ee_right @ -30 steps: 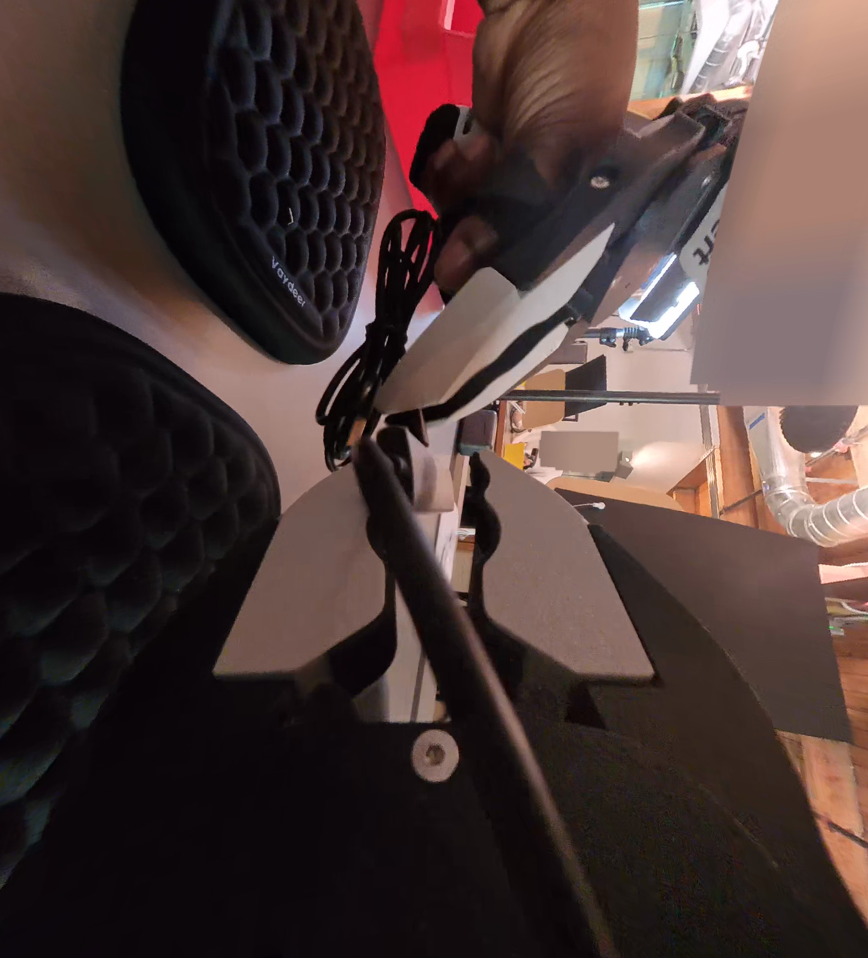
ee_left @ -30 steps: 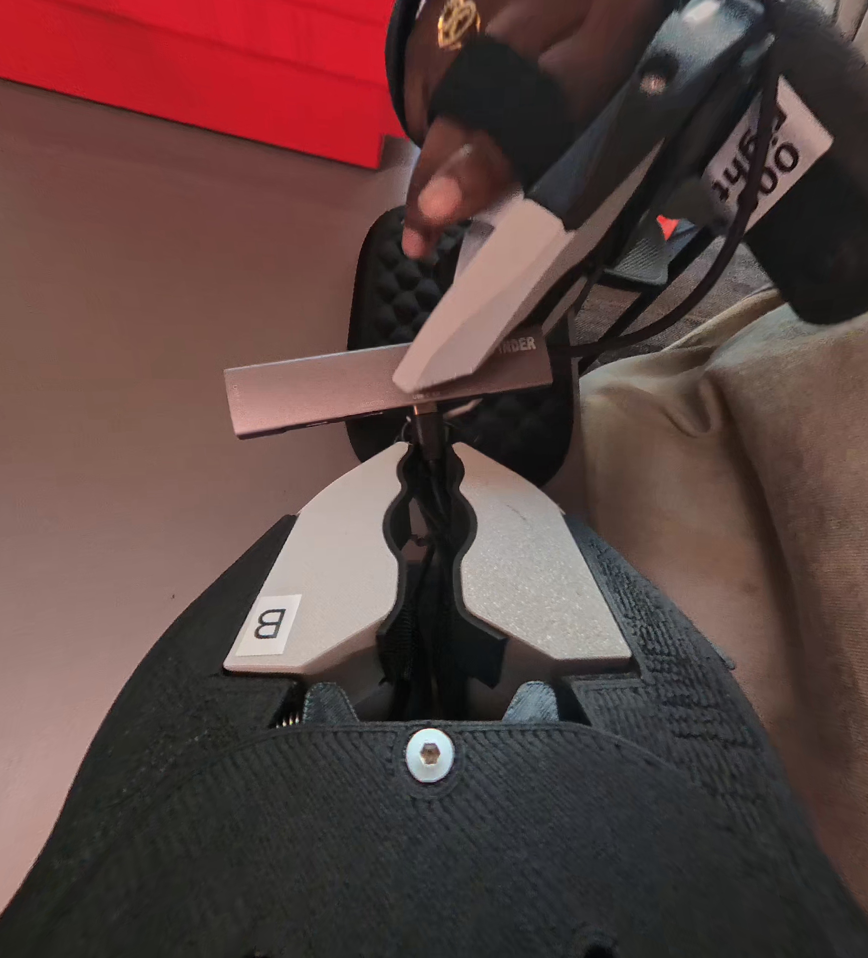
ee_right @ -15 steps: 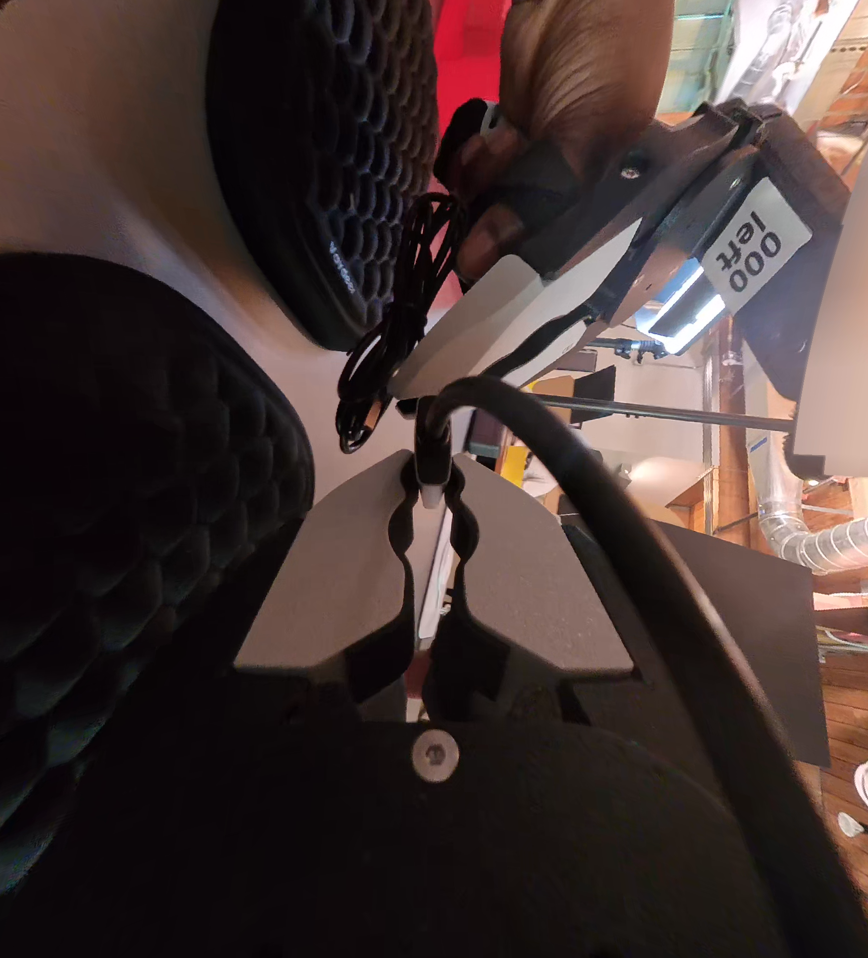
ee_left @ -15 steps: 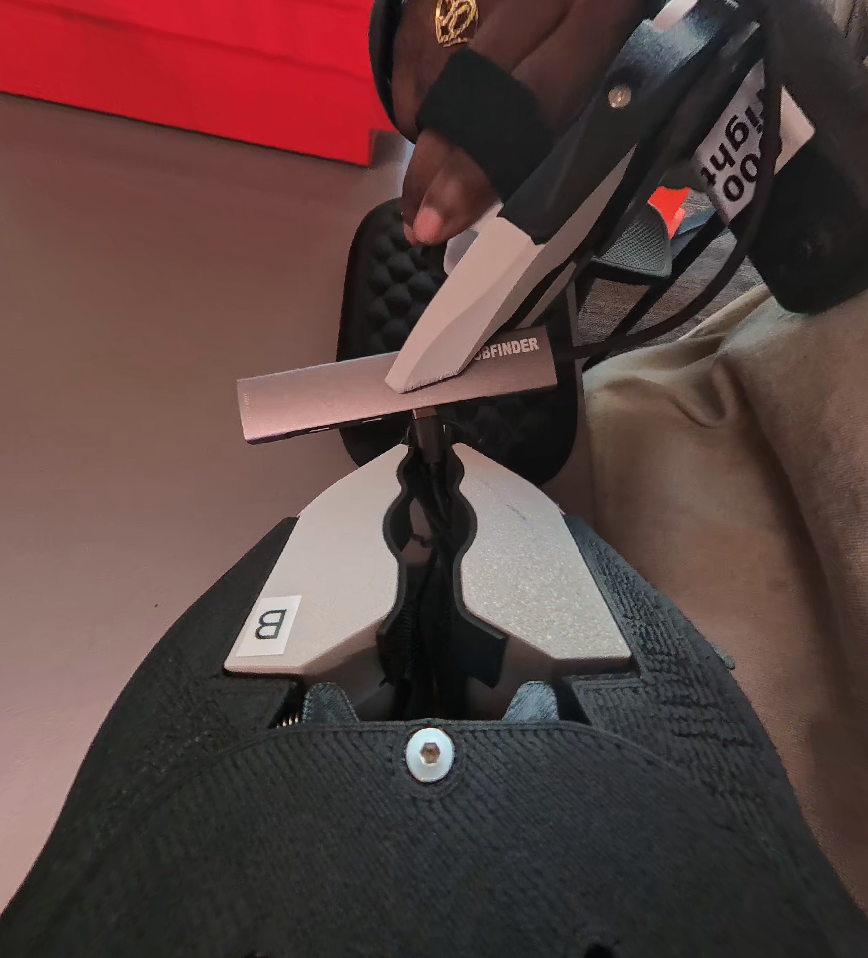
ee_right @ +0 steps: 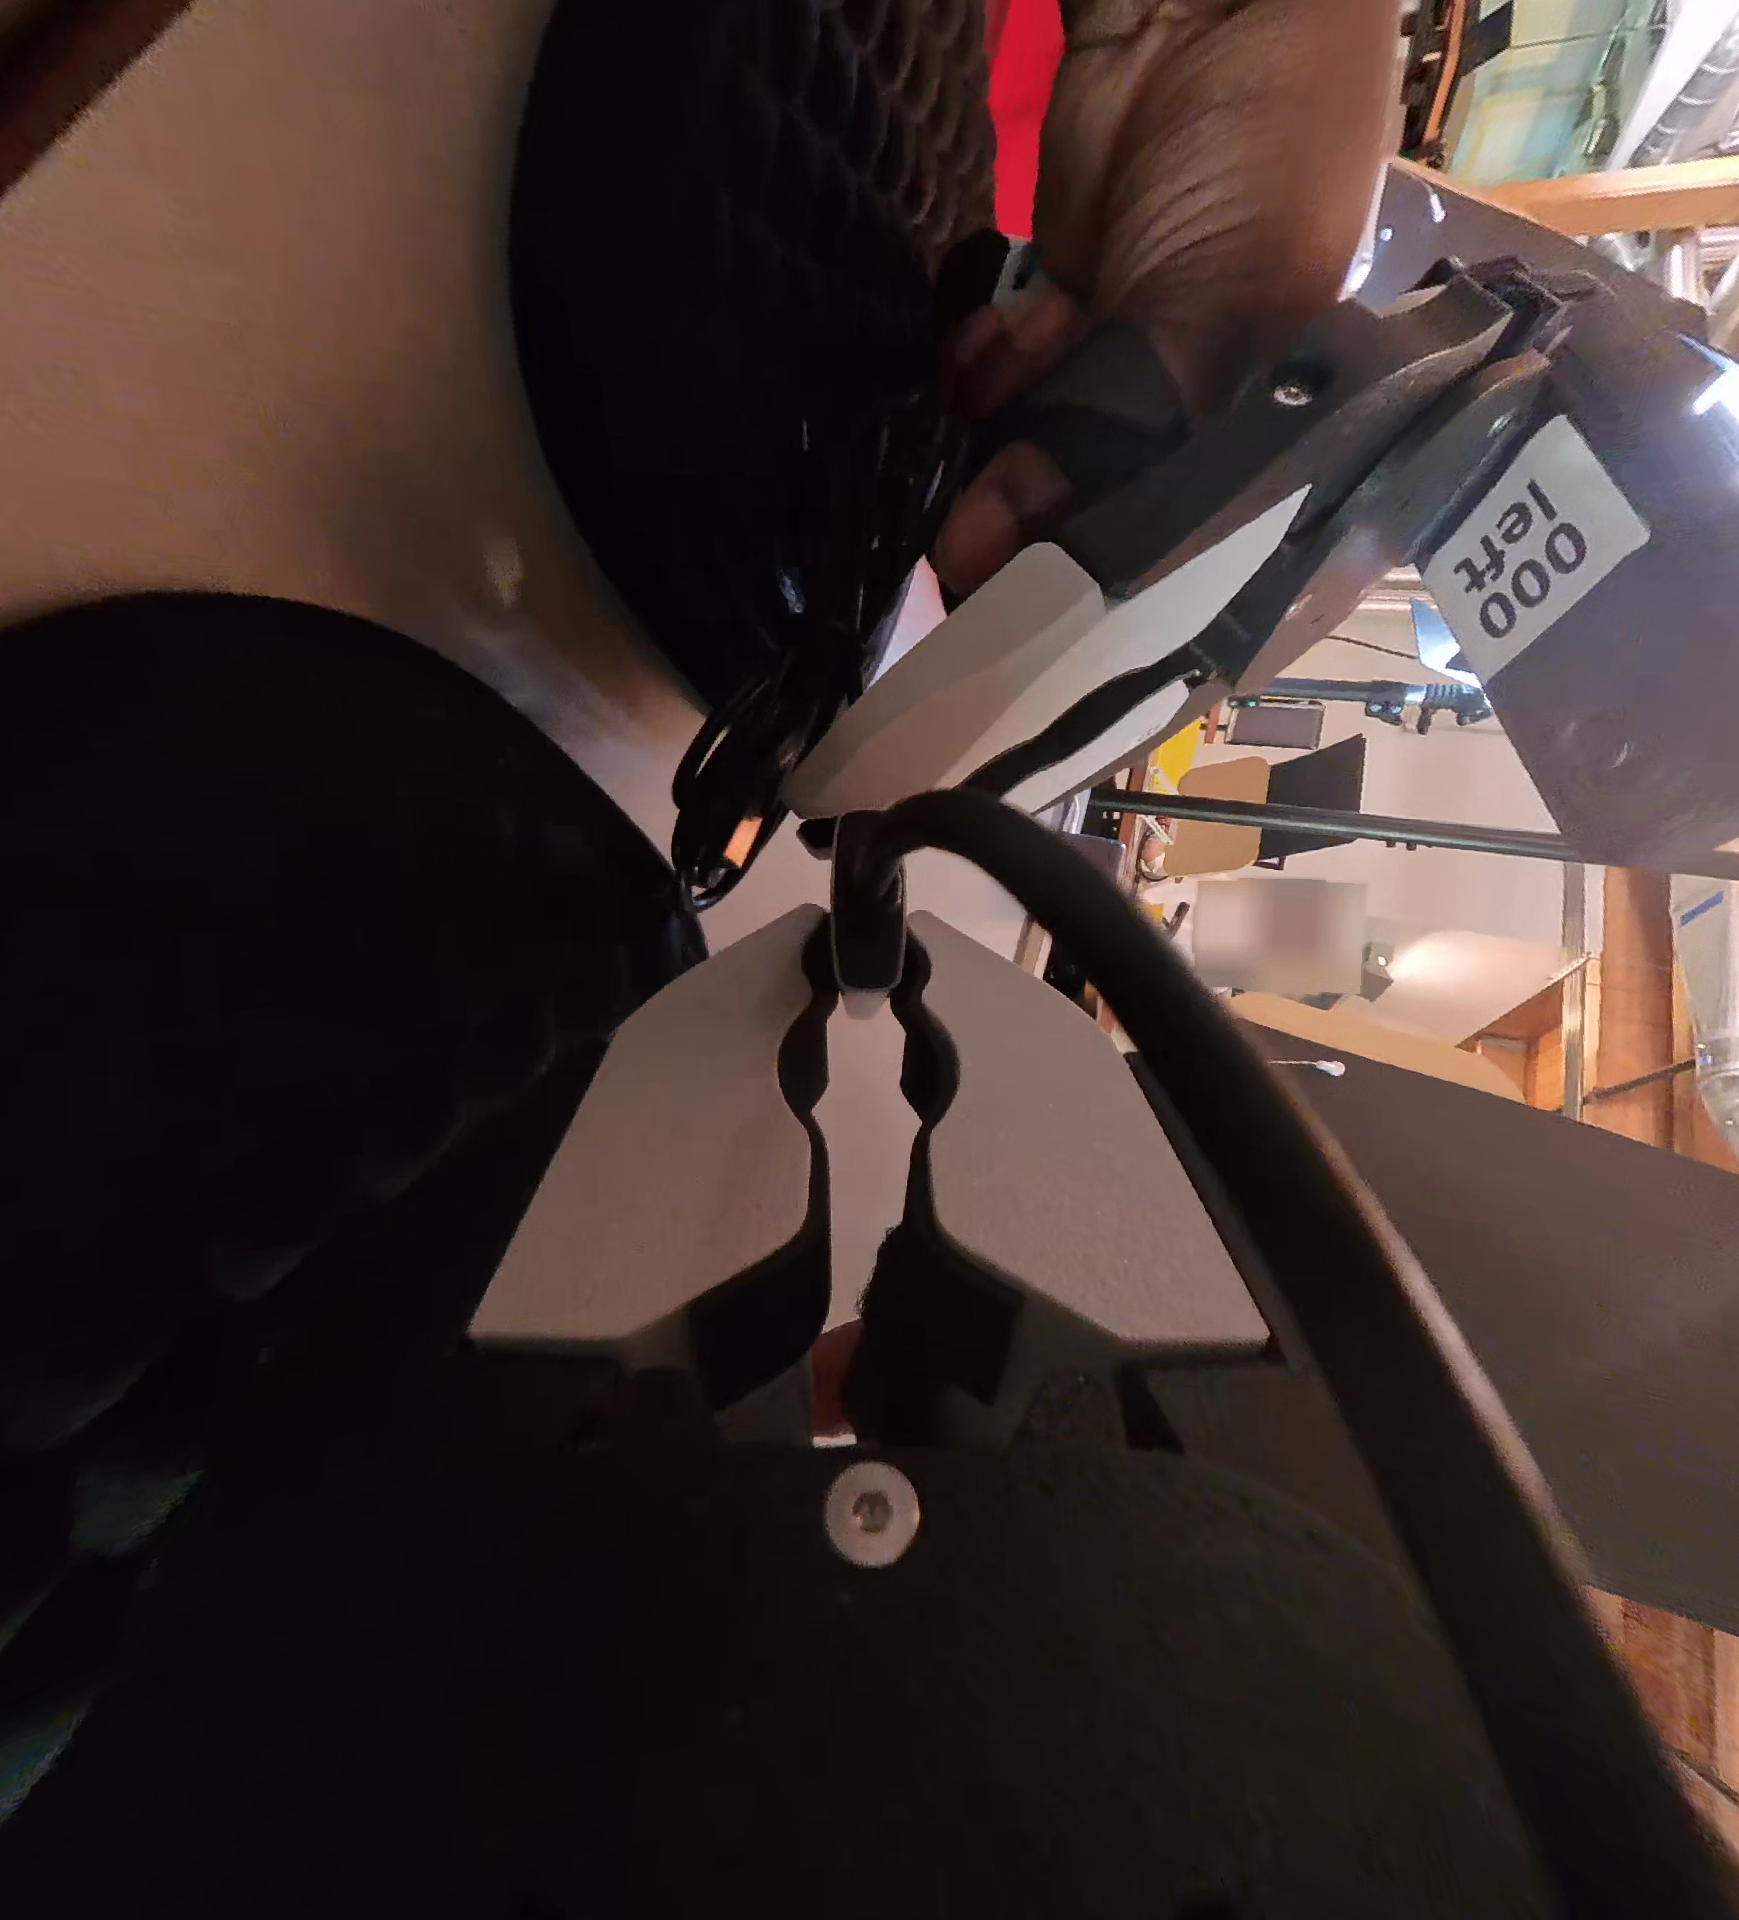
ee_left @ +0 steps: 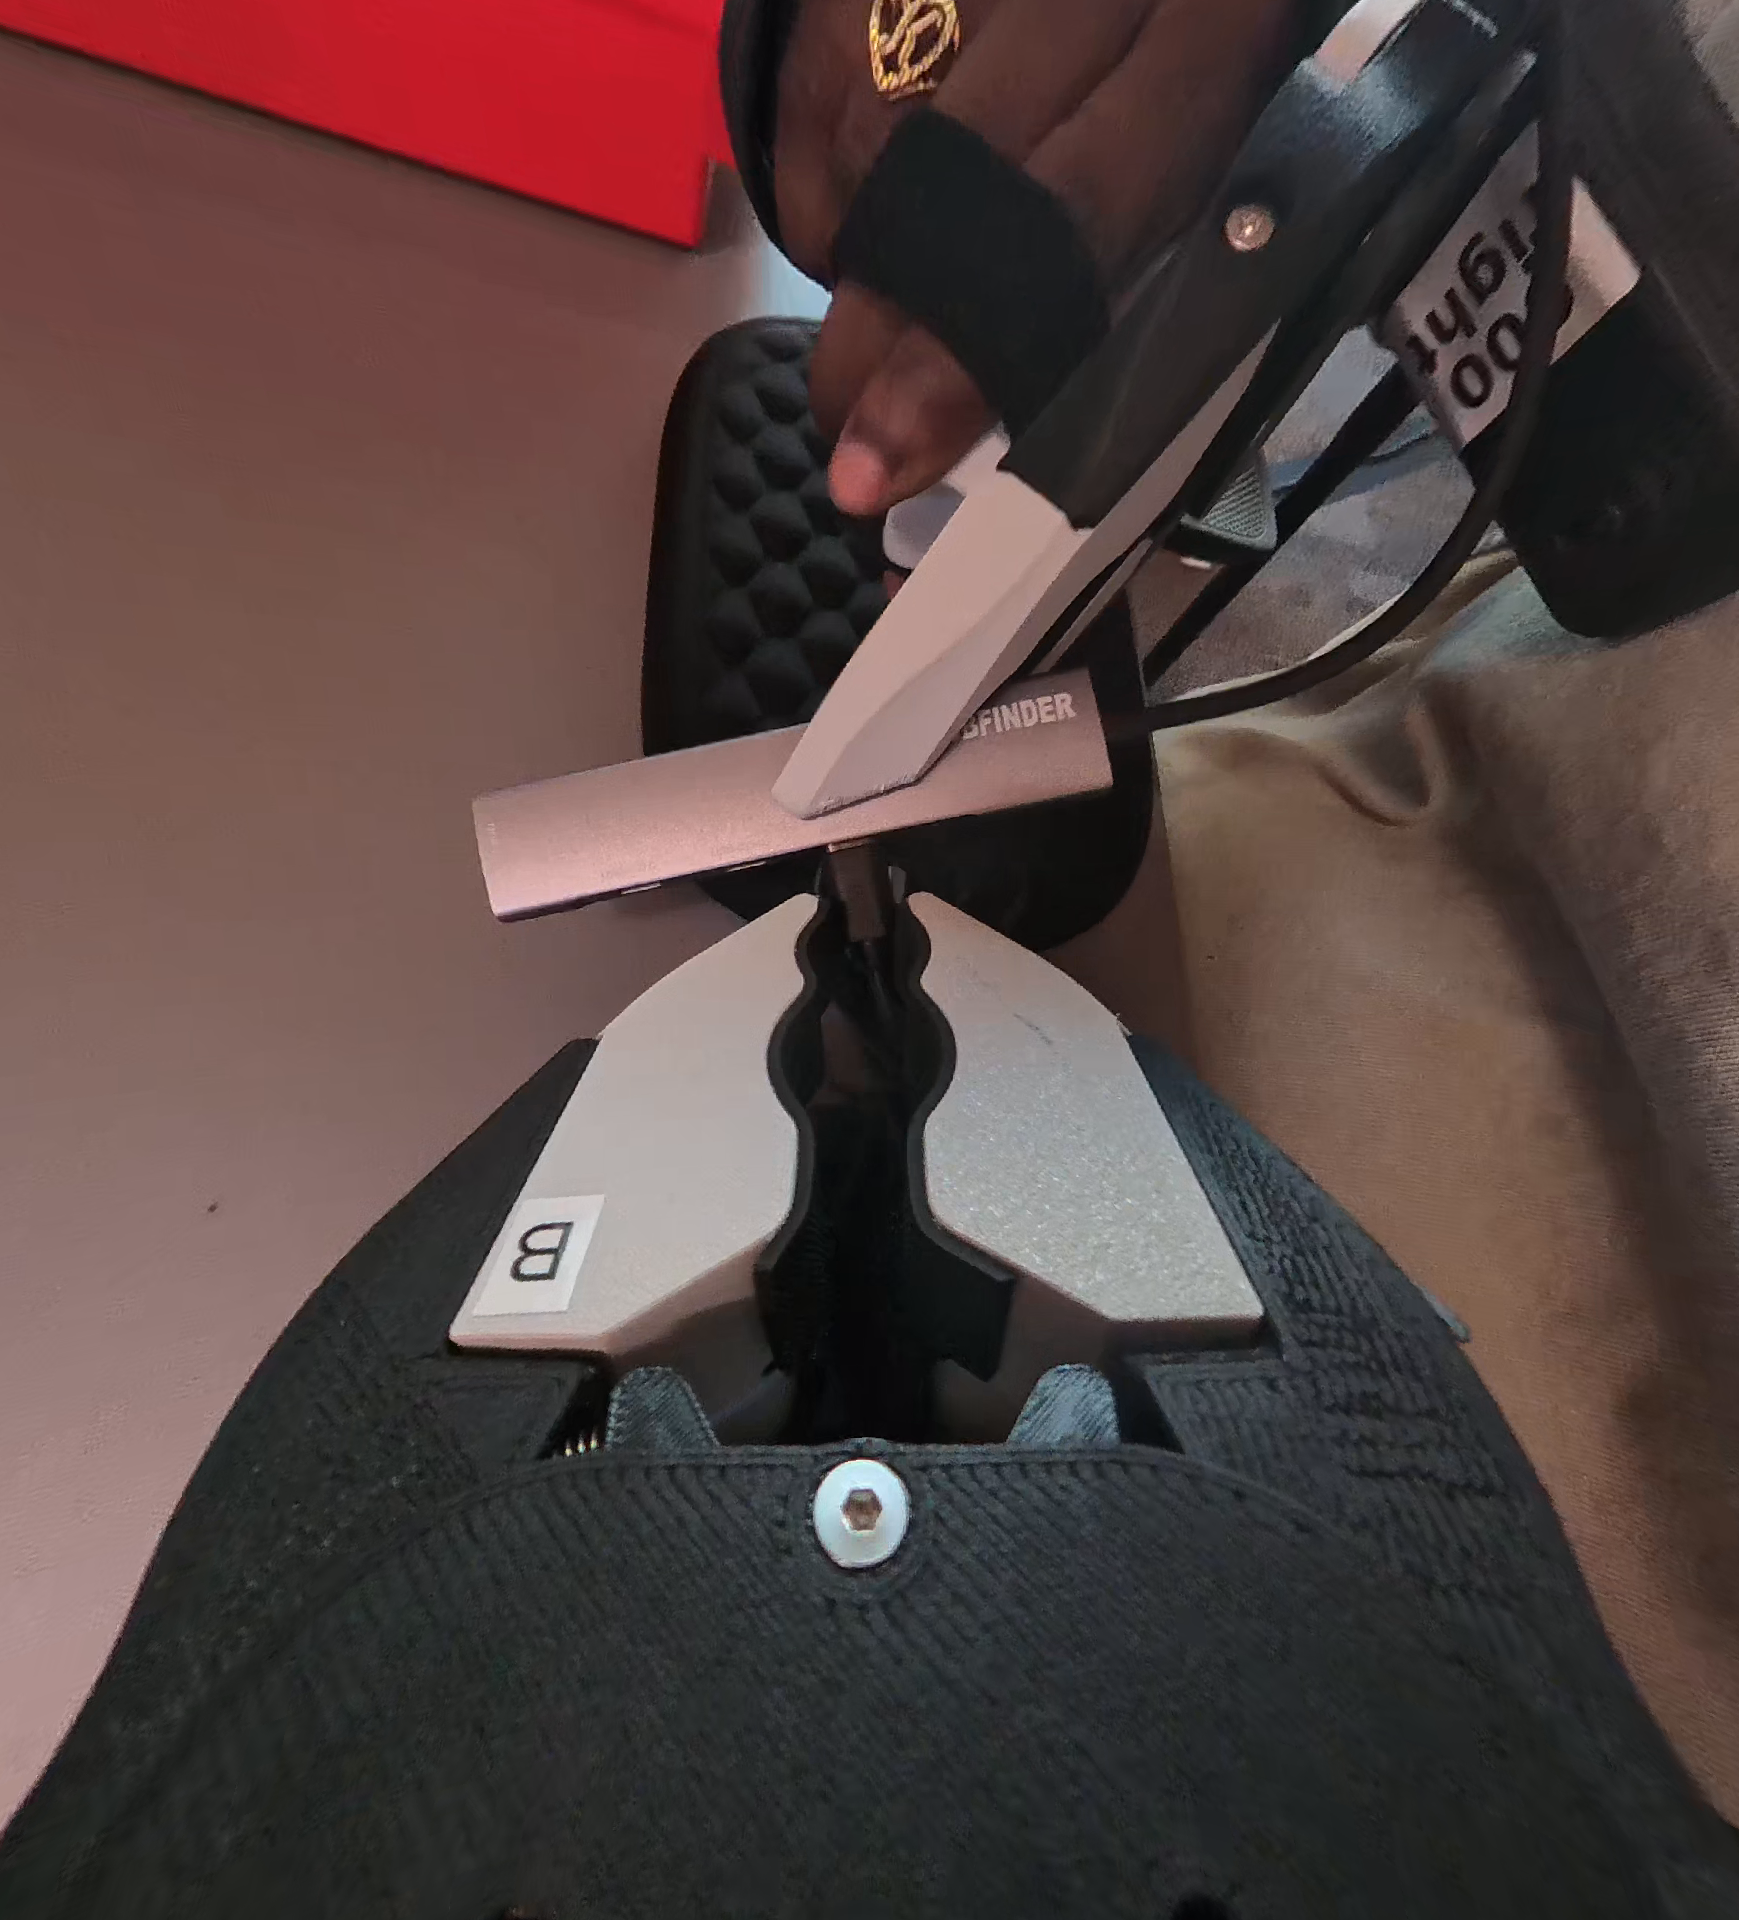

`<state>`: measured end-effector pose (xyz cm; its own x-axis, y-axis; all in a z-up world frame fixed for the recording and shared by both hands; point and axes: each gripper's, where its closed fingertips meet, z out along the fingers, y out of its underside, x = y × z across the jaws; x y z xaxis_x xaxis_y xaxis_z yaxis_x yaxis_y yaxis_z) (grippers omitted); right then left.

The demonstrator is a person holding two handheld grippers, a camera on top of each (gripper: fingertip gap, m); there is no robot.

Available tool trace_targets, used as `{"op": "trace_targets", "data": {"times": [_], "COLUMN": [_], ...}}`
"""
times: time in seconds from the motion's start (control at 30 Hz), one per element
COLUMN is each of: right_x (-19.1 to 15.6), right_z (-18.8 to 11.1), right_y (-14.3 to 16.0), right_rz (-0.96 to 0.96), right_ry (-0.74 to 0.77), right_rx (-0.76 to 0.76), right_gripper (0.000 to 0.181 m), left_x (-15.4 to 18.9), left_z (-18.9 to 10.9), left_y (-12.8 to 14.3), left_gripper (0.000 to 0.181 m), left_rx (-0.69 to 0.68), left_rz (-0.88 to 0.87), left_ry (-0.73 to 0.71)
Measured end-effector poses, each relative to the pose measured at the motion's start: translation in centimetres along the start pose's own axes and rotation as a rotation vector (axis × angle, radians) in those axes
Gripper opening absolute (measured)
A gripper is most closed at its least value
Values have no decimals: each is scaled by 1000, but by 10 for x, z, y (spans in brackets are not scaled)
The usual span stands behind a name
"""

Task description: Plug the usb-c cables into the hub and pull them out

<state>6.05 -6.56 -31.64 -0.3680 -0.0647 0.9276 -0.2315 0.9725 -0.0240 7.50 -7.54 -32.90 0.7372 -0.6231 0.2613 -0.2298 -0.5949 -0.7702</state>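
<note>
In the left wrist view, my left gripper [ee_left: 860,920] is shut on the black plug of a usb-c cable [ee_left: 857,883]. The plug's tip sits in the near edge of the grey hub [ee_left: 636,821]. My right gripper [ee_left: 849,784] comes down from the upper right and is shut on the hub, holding it above the table. In the right wrist view, my right gripper [ee_right: 860,940] clamps the hub [ee_right: 863,961] seen end-on. The hub's own black lead [ee_right: 1208,1039] curves off to the lower right. My left gripper [ee_right: 829,795] meets it from above, with the coiled cable [ee_right: 740,769] hanging beside it.
A black honeycomb-textured case [ee_left: 761,540] lies on the brown table [ee_left: 221,675] behind the hub. A red box [ee_left: 377,83] stands at the back left. Beige cloth [ee_left: 1467,1039] fills the right side. A person's hand [ee_left: 948,208] holds the right gripper. The tips of both grippers are at nearly the same place.
Both grippers keep their grips and the plug stays at the hub. The right gripper has turned, so the hub's lead has swung from across its fingers to the right.
</note>
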Motion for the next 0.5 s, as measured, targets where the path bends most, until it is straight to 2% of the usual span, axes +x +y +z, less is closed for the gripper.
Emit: {"op": "trace_targets", "data": {"times": [0.1,0.17,0.27,0.33,0.37,0.43,0.5], "right_x": [10,27,58,71,76,86,91], "right_z": [4,4,-4,-10,-13,-19,-24], "right_y": [7,13,33,48,52,54,50], "right_rz": [-15,26,169,315,397,545,655], "right_ry": [33,96,256,354,402,506,561], "right_rx": [-29,-47,-109,-130,-113,-41,60], "right_gripper": [9,9,8,8,8,8,8], "left_x": [-7,-12,-24,-32,-34,-35,-23], "left_z": [-8,-24,-81,-119,-131,-146,-150], "left_y": [-5,-22,-64,-75,-73,-68,-72], "left_gripper": [9,12,56,109,124,131,132], "left_rx": [50,190,631,875,944,1003,987], "left_rz": [11,45,144,202,234,344,523], "left_ry": [-50,-110,-325,-508,-600,-780,-867]}}
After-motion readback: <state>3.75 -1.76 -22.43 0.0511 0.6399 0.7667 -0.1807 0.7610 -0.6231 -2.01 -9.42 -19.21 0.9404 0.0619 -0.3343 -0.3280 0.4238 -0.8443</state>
